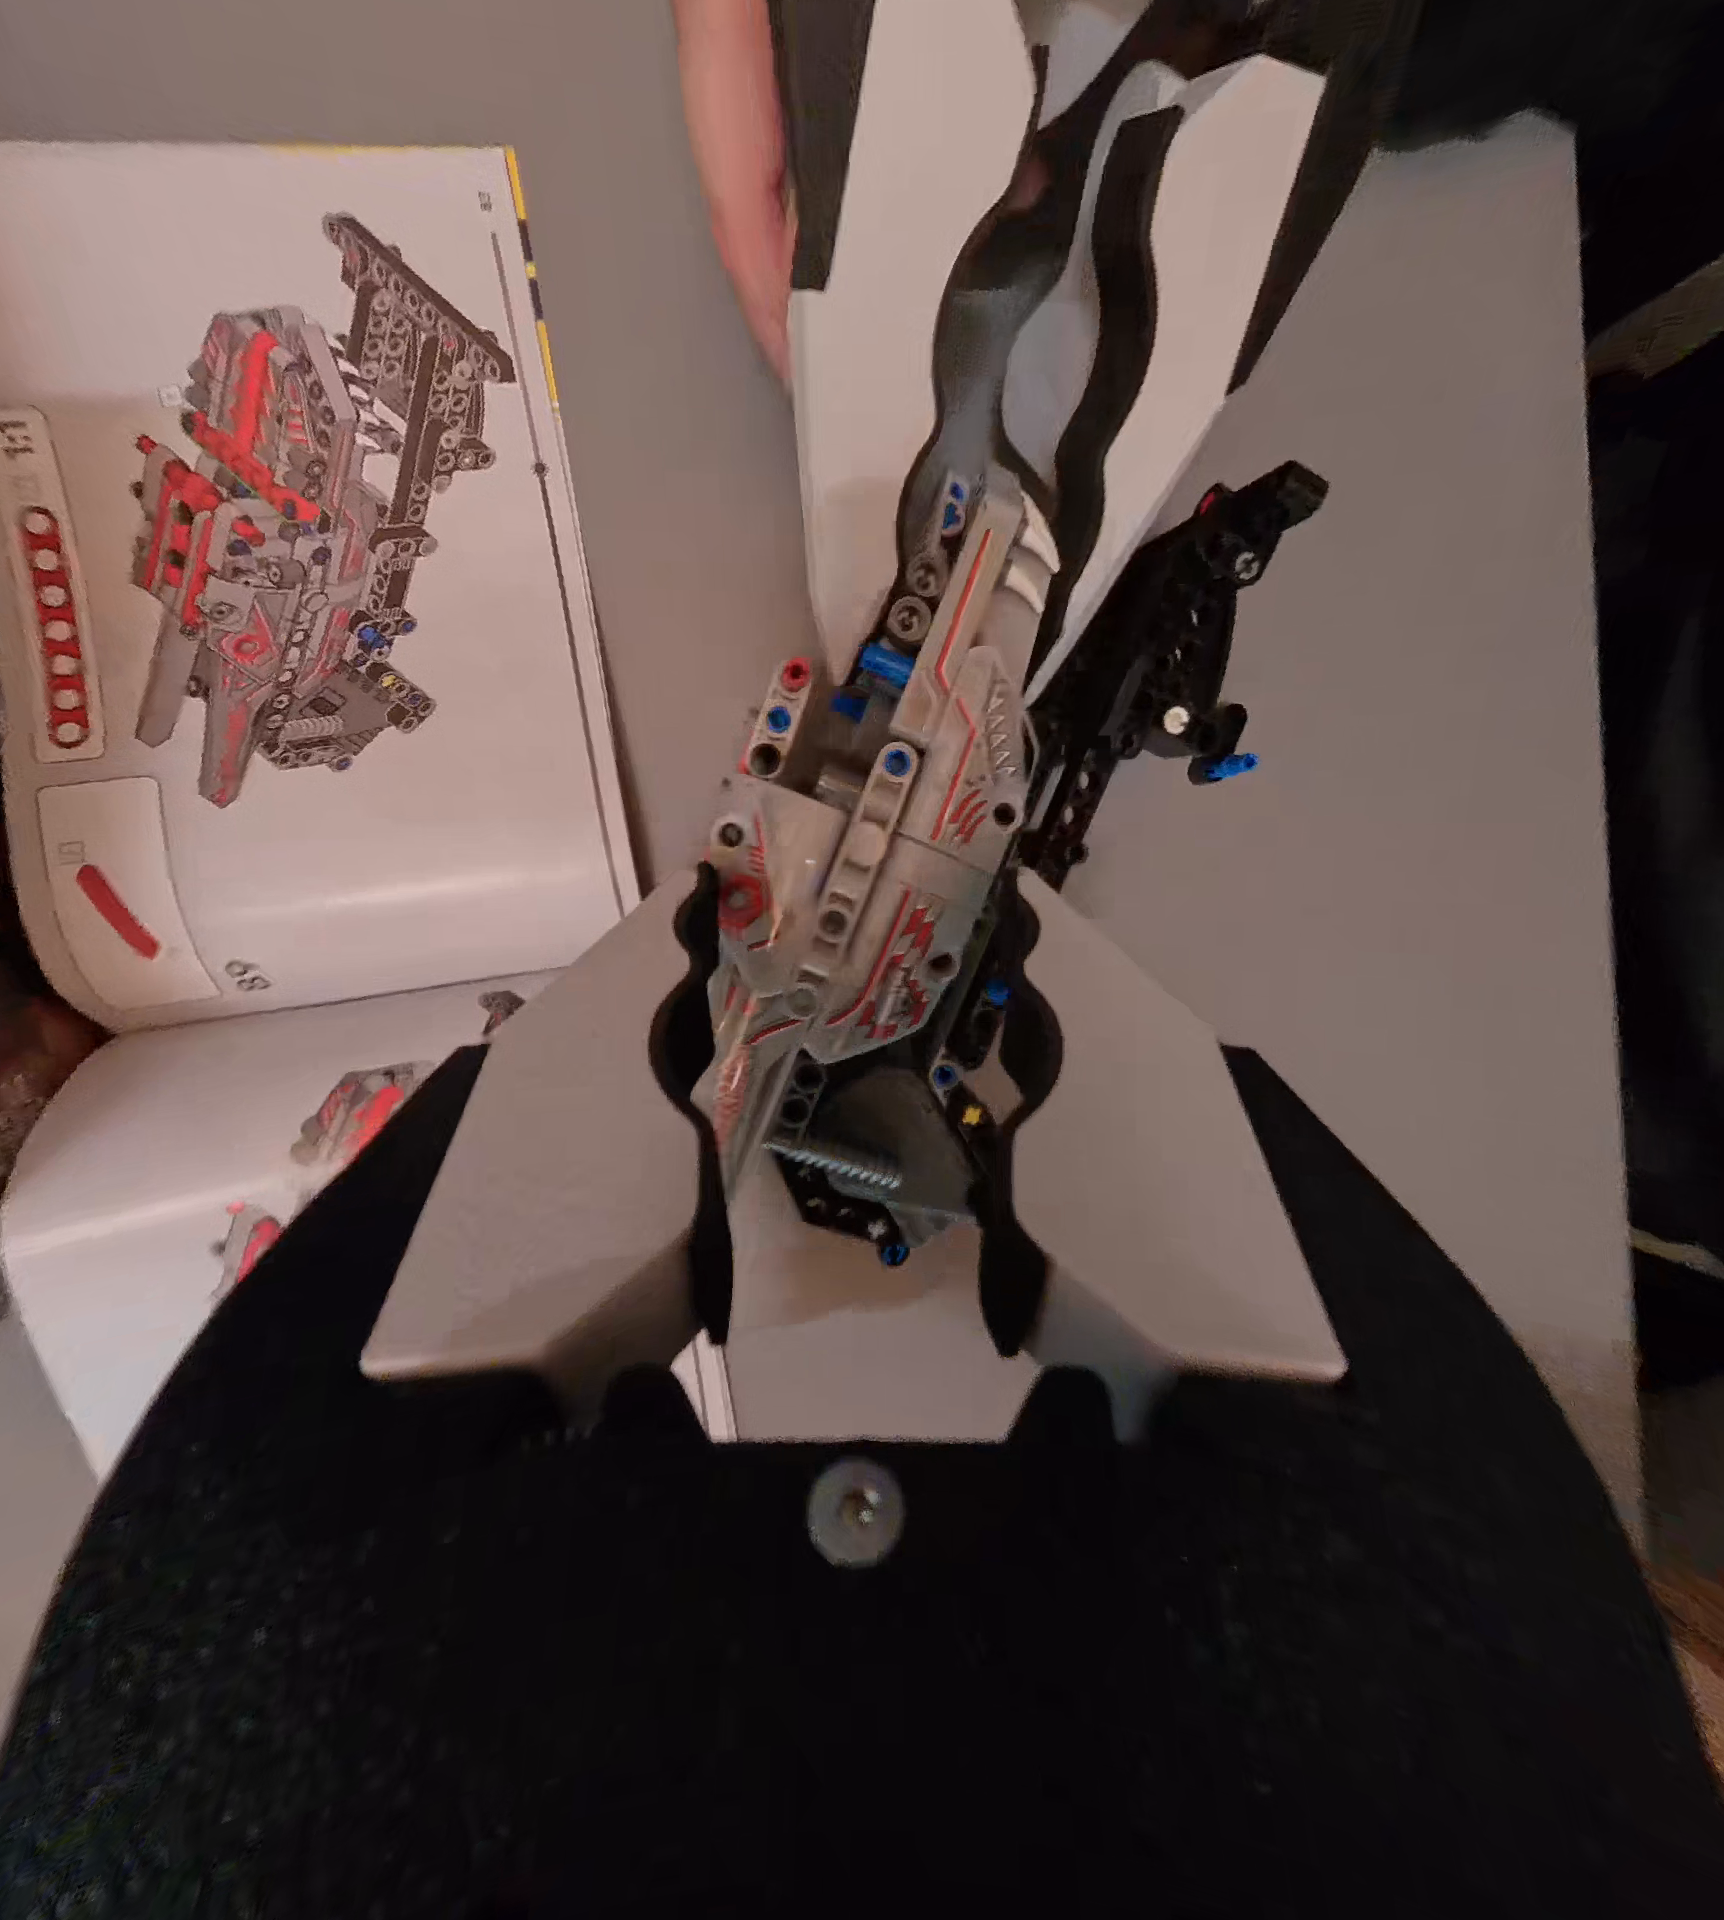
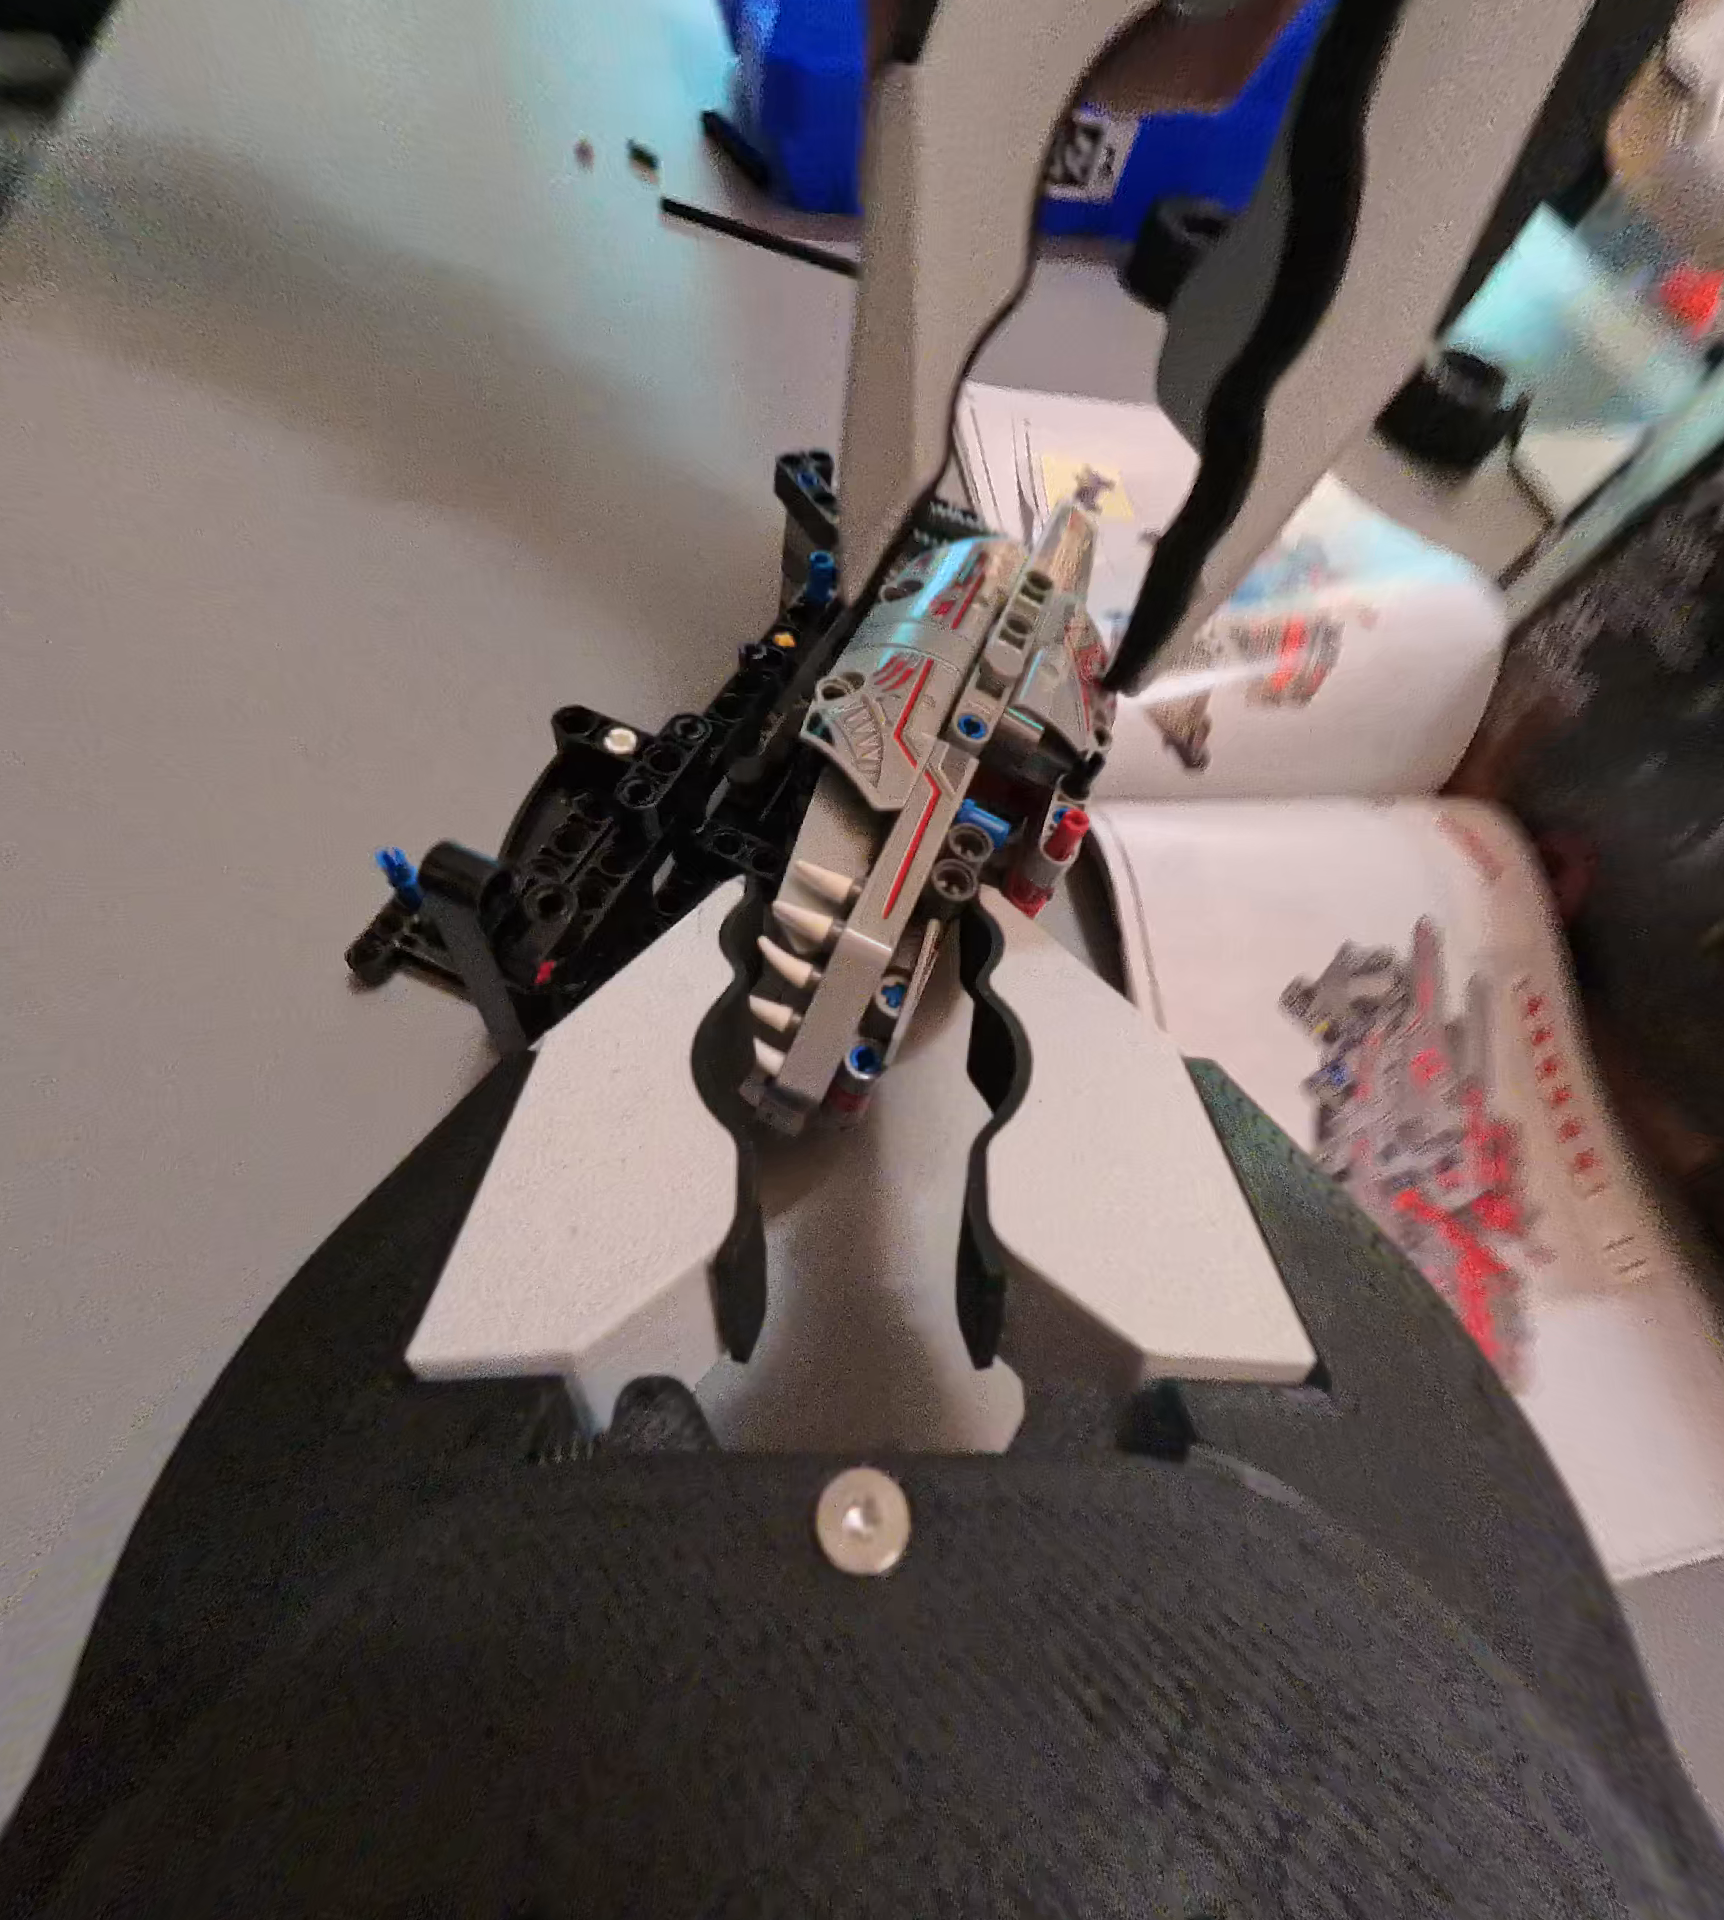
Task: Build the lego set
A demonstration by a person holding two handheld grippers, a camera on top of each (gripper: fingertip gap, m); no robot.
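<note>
Both the left gripper [image 1: 858, 997] and right gripper [image 2: 853, 997] clamp opposite ends of the grey toy model [image 1: 868, 862], held above the bench [image 1: 1409, 935]. A blurred blue bin [image 2: 806, 94] sits behind, contents hidden.

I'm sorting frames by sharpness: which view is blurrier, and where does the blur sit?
Right wrist view is blurrier: the instruction booklet smears badly at the right edge, while the lego model stays fairly crisp. Left wrist view is sharper; its booklet page reads clearly, with the edges dark.
</note>
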